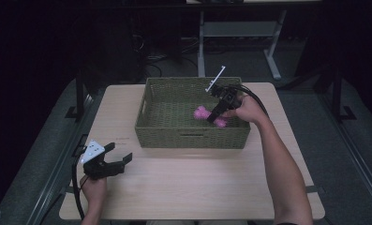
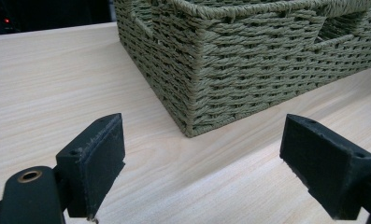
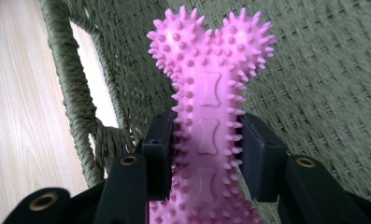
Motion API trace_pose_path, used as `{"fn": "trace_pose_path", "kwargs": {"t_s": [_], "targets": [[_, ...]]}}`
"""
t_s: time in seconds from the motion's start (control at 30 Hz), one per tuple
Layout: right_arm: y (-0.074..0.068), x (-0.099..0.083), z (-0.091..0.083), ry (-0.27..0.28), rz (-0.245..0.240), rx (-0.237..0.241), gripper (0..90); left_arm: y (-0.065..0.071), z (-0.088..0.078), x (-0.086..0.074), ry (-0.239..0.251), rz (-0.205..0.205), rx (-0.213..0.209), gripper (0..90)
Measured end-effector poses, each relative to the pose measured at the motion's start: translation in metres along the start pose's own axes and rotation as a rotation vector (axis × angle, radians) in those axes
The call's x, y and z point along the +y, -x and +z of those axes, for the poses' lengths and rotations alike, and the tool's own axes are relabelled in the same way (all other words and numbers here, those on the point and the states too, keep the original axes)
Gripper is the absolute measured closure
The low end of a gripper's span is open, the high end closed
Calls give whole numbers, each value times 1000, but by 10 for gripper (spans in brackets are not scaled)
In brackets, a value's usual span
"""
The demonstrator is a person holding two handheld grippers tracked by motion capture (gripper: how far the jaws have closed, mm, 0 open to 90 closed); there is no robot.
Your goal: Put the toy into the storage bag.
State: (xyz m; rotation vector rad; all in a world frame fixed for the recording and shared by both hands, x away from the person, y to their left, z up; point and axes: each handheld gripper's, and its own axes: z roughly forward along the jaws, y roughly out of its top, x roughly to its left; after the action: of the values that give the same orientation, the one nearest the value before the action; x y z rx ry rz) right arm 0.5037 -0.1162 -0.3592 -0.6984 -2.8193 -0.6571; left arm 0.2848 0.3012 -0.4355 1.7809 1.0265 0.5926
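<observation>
A pink spiked bone toy [image 3: 206, 126] sits pinched across its narrow shaft between the jaws of the right gripper [image 1: 219, 112], right of centre in the high view and low inside the green woven basket [image 1: 191, 140]. In the right gripper view the toy's long axis runs straight up the frame, in line with the jaws, its knobbed end pointing at the basket floor and the near wall rising at left. In the high view the toy [image 1: 203, 114] lies just above or on the weave; contact cannot be told. The basket walls ring the grip on all sides, so any exit looks to be upward. The left gripper [image 1: 118, 159], lower left of the high view, hangs with jaws spread wide over the bare table [image 1: 197, 187], well apart from the toy, facing the basket's corner [image 2: 192, 93].
</observation>
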Motion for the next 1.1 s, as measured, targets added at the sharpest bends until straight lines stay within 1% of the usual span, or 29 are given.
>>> {"fn": "trace_pose_path", "kwargs": {"t_s": [0.07,0.2,0.33,0.5,0.63,0.73,0.87,1.1], "targets": [[0,0,3,-13,-4,-5,580,0,0,0,-1,1,2,136],[1,-1,4,0,9,6,580,0,0,0,-2,0,1,136],[2,-3,8,-13,14,7,580,0,0,0,0,-2,0,136],[3,-5,11,-15,24,9,579,0,1,0,1,-2,-1,136],[3,-5,13,-11,22,7,578,1,1,0,1,-5,-2,136],[3,-5,15,-6,24,17,579,0,1,0,1,-4,-1,136],[4,-5,14,-1,29,23,578,0,0,0,1,-4,0,136],[4,-5,12,23,40,29,575,0,0,0,2,-3,0,136]]}}
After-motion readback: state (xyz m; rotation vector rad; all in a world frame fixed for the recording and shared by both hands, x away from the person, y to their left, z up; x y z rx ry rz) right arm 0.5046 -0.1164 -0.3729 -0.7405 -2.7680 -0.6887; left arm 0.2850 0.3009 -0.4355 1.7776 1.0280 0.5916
